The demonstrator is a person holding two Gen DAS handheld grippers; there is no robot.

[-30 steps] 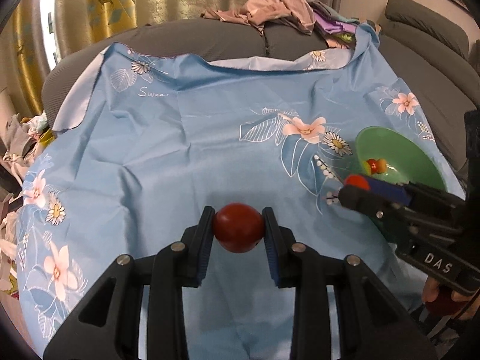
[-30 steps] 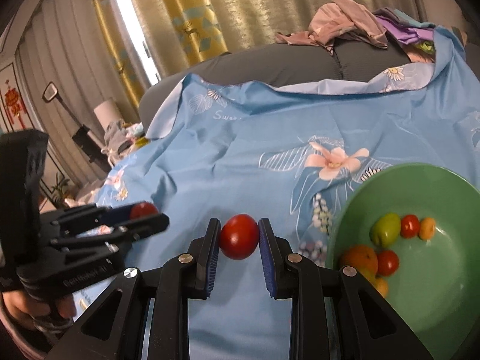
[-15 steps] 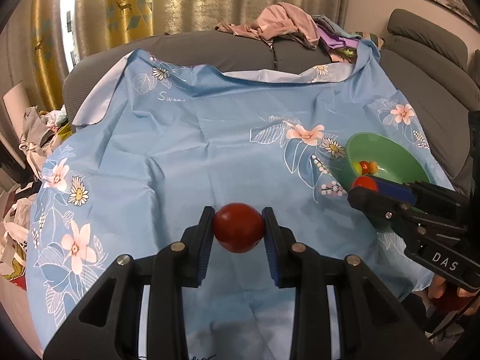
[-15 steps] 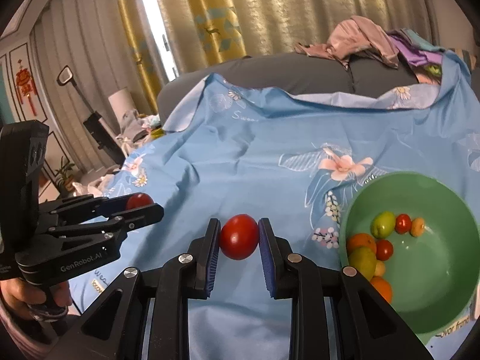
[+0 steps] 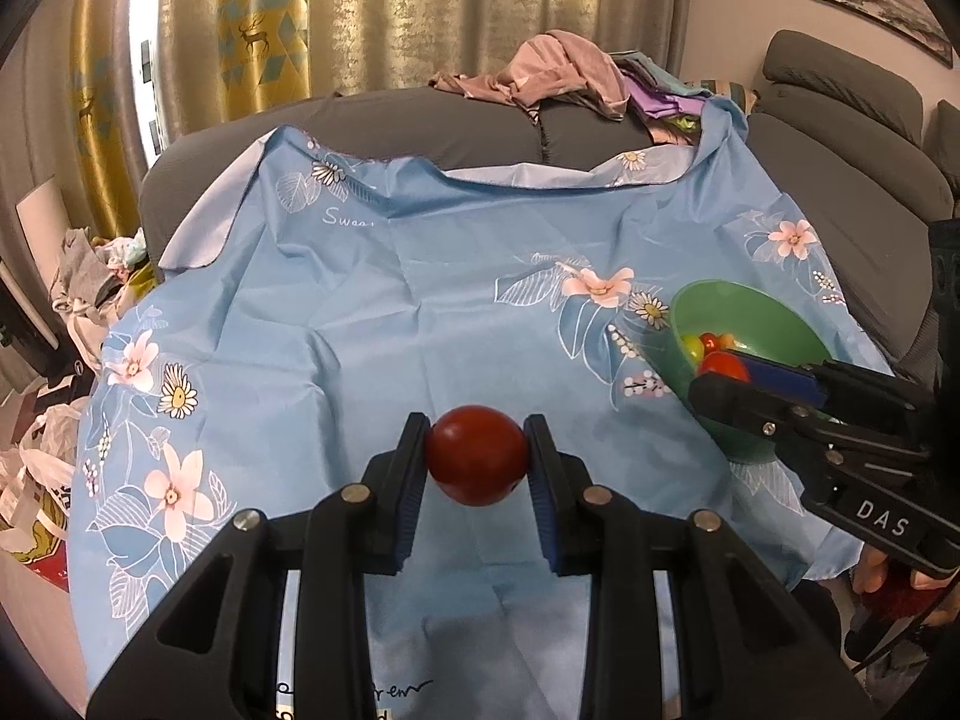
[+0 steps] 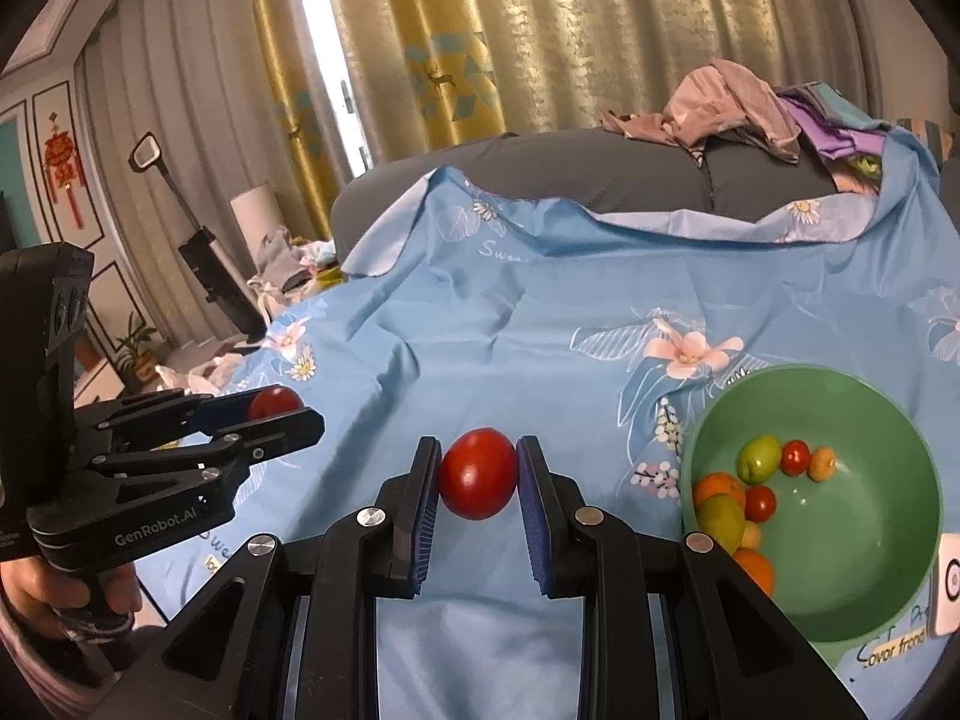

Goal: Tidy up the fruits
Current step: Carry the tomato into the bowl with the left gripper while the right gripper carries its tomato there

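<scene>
My left gripper is shut on a dark red tomato, held above the blue flowered cloth. My right gripper is shut on a brighter red tomato. A green bowl sits to the right of it on the cloth and holds several small fruits: oranges, green ones and cherry tomatoes. In the left wrist view the bowl lies behind the right gripper. In the right wrist view the left gripper with its tomato hangs at the left, a hand gripping its handle.
The cloth covers a grey sofa. A heap of clothes lies on the sofa back. Yellow and beige curtains hang behind. Bags and clutter sit on the floor at the left.
Both grippers have lifted and drawn back with their tomatoes; the cloth and the bowl look smaller and farther, and more of the room shows.
</scene>
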